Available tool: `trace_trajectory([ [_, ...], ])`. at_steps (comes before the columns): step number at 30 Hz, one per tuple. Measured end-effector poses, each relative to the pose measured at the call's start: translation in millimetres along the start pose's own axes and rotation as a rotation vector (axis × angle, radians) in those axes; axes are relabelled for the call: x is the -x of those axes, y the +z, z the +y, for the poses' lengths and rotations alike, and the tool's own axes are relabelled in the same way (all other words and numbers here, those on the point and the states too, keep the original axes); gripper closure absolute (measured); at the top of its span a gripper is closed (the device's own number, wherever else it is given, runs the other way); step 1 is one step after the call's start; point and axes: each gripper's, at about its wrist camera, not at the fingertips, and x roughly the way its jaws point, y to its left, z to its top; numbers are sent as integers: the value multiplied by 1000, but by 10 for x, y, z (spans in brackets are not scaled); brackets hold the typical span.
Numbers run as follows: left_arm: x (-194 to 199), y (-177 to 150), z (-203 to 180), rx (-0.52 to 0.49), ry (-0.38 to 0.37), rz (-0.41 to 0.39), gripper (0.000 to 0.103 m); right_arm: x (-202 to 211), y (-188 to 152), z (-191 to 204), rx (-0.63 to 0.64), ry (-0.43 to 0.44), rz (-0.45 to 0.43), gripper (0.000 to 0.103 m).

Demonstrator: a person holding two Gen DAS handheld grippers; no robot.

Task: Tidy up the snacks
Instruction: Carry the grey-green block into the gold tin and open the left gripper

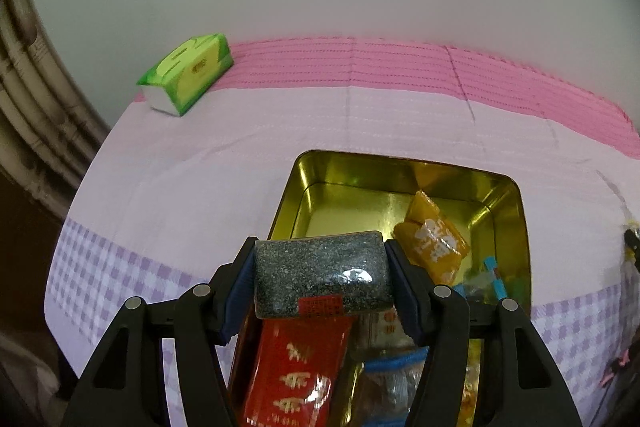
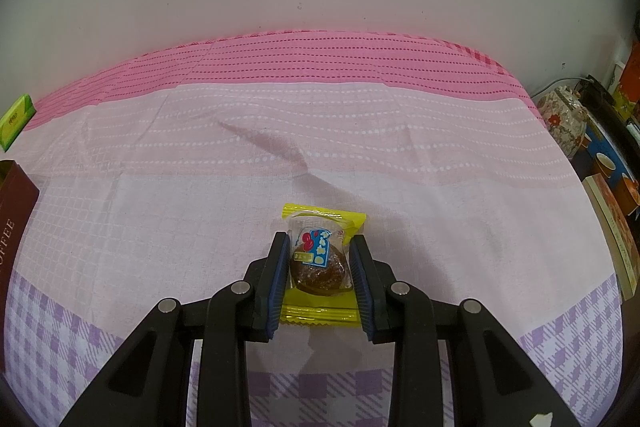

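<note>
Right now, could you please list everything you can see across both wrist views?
sesame bar: 1, dark speckled, clamped in the left gripper above the tin
tin: 1, gold inside, on the cloth, holding snacks
orange packet: 1, orange, in the tin at its right wall
red packet: 1, red, in the tin under the bar
tissue pack: 1, green, far left on the cloth
yellow snack: 1, yellow wrapper, brown inside, on the cloth between the right fingers
cloth: 1, pink and lilac check, covering the table
left gripper: 1, black, shut
right gripper: 1, black, around the yellow snack
</note>
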Motion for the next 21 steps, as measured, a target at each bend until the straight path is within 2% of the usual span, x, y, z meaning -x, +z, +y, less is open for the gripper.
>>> trace_trajectory([
  [6,-203,104,-30,-15,6,18,41,2,-1,-2,1,-2,0,74],
  [11,-270,127,-114,-71,33,2,41,5,-2,-4,1,-2,0,74],
  [21,-386,83,-241,-127,14,26,41,19,3,-19,4,-6,-1,74],
])
